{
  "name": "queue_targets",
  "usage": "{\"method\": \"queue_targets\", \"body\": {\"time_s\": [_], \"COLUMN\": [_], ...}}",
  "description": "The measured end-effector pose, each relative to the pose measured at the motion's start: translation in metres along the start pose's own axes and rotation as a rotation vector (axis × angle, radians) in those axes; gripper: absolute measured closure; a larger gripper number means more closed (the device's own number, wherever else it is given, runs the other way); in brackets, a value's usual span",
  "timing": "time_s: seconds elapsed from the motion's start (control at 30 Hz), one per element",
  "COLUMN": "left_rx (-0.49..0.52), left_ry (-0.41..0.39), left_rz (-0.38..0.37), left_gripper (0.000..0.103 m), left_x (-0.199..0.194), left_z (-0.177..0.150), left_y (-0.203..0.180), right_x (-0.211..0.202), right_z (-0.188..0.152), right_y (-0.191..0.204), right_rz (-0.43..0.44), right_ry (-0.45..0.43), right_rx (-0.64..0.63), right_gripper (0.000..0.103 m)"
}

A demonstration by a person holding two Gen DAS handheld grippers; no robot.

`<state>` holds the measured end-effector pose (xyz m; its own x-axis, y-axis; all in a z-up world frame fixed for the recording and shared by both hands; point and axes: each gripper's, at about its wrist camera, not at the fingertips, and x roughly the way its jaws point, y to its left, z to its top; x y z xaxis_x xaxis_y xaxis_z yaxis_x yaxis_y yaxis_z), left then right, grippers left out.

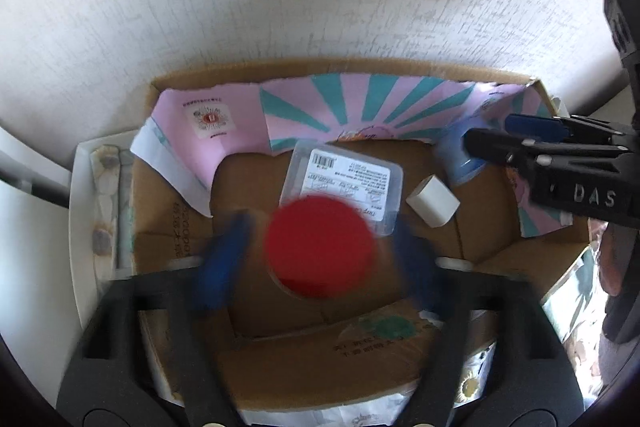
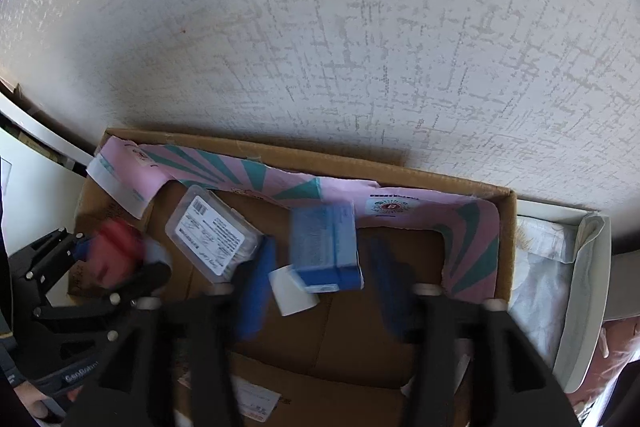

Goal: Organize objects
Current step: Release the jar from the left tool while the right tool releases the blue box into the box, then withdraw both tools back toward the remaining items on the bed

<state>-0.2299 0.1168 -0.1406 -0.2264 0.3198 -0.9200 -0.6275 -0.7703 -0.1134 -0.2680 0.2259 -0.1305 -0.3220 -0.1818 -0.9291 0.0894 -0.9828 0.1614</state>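
White bumpy wall [image 2: 360, 27] stands behind the brown cardboard box [image 2: 304, 159]; the left gripper [image 1: 320, 247], fingers spread, has a round red lid [image 1: 320, 247] loose between them; the right gripper [image 2: 320, 283], also spread, hovers over a blue box [image 2: 324, 247]; let go low and gently, I think.

A round red lid [image 1: 320, 247] hangs over the brown cardboard box [image 1: 496, 251]. Inside lie a clear plastic case [image 1: 342, 183], a small white block [image 1: 433, 206] and a blue box [image 2: 324, 247].
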Motion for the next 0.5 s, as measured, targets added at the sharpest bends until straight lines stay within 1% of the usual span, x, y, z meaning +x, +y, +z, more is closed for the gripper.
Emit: {"method": "queue_targets", "body": {"time_s": [0.03, 0.07, 0.13, 0.23, 0.33, 0.4, 0.5], "left_rx": [0.005, 0.011, 0.024, 0.029, 0.033, 0.036, 0.031], "left_ry": [-0.025, -0.032, -0.03, -0.024, -0.035, -0.045, -0.072], "left_rz": [-0.006, -0.007, 0.002, 0.003, 0.0, 0.004, -0.001], "left_gripper": [0.0, 0.0, 0.0, 0.0, 0.0, 0.0, 0.0], "left_x": [-0.002, -0.003, 0.001, 0.008, 0.008, 0.004, -0.01], "left_z": [0.001, 0.001, 0.002, 0.001, -0.004, -0.005, -0.01], "left_y": [-0.001, -0.002, -0.004, -0.005, -0.005, -0.004, -0.017], "right_x": [-0.003, -0.006, -0.009, -0.014, -0.023, -0.029, -0.045], "right_z": [0.0, 0.0, 0.0, -0.001, -0.002, -0.004, -0.008], "right_y": [-0.001, -0.001, -0.001, 0.0, 0.002, 0.003, 0.008], "right_rz": [-0.003, -0.003, 0.006, 0.016, 0.021, 0.028, 0.022], "right_ry": [-0.011, -0.023, -0.035, -0.05, -0.072, -0.089, -0.131], "right_rx": [0.006, 0.006, 0.003, -0.001, 0.001, 0.003, -0.021], "right_gripper": [0.017, 0.008, 0.001, 0.001, 0.001, 0.001, 0.001]}}
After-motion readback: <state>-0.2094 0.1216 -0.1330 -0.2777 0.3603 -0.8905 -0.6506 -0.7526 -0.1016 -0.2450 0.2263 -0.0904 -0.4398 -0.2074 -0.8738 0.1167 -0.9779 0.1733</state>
